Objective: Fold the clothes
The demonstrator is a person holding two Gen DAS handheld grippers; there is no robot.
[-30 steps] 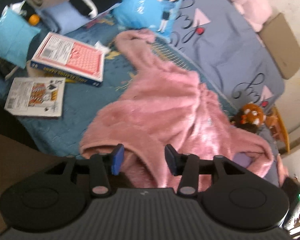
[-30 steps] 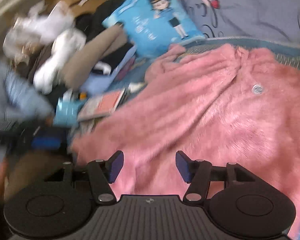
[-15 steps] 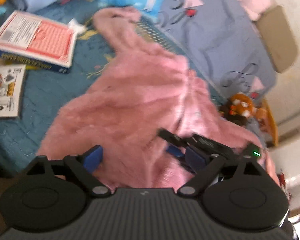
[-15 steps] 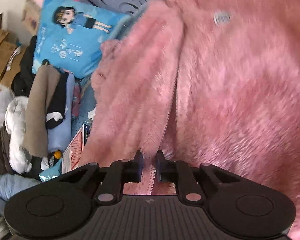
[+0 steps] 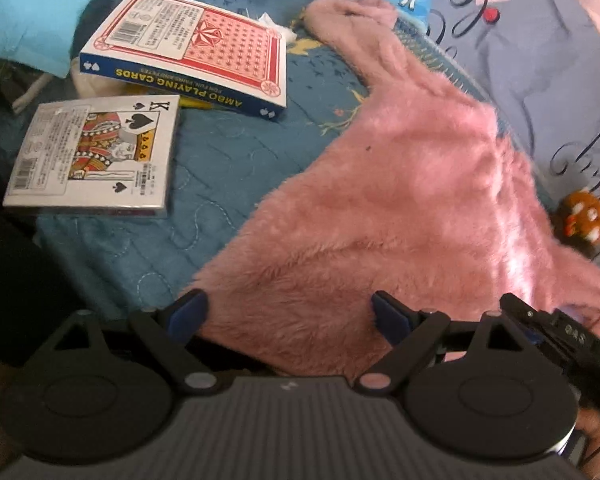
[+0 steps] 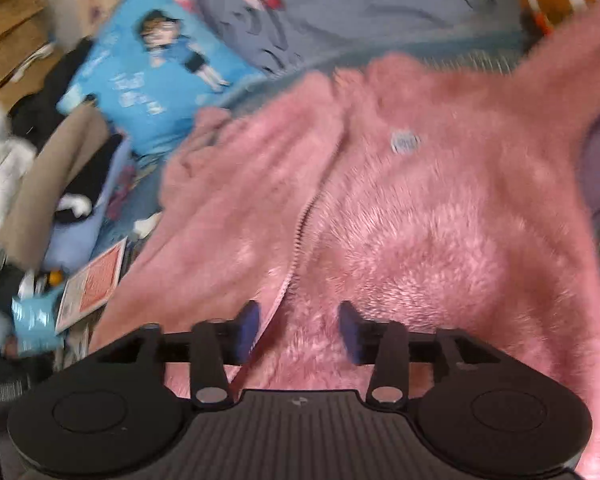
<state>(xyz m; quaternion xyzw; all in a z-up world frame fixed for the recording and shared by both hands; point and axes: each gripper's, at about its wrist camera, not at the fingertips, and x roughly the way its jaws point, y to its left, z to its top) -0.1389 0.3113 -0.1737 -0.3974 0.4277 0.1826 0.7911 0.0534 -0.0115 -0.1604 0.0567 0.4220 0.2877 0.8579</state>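
A fluffy pink zip-up jacket [image 5: 400,208] lies spread on a blue quilt [image 5: 220,184], one sleeve [image 5: 352,20] stretched toward the far cushion. My left gripper [image 5: 290,316] stands wide open low over the jacket's near hem, with fur between its blue pads [image 5: 188,314] but not pinched. In the right wrist view the jacket [image 6: 440,220] fills the frame, its zipper [image 6: 300,232] running down toward me. My right gripper [image 6: 298,330] is opening its jaws, and the zipper edge lies loose between them. The right gripper's body [image 5: 560,336] shows at the left view's right edge.
Two playing-card boxes [image 5: 188,48] [image 5: 96,156] lie on the quilt left of the jacket. A blue cartoon cushion [image 6: 156,80] and a pile of clothes [image 6: 40,184] sit further left. An orange plush toy [image 5: 584,216] rests by the grey-blue sheet [image 5: 540,80].
My left gripper opened wider and sank toward the jacket's hem. My right gripper, shut on the zipper edge half a second ago, has let it go and tilted up.
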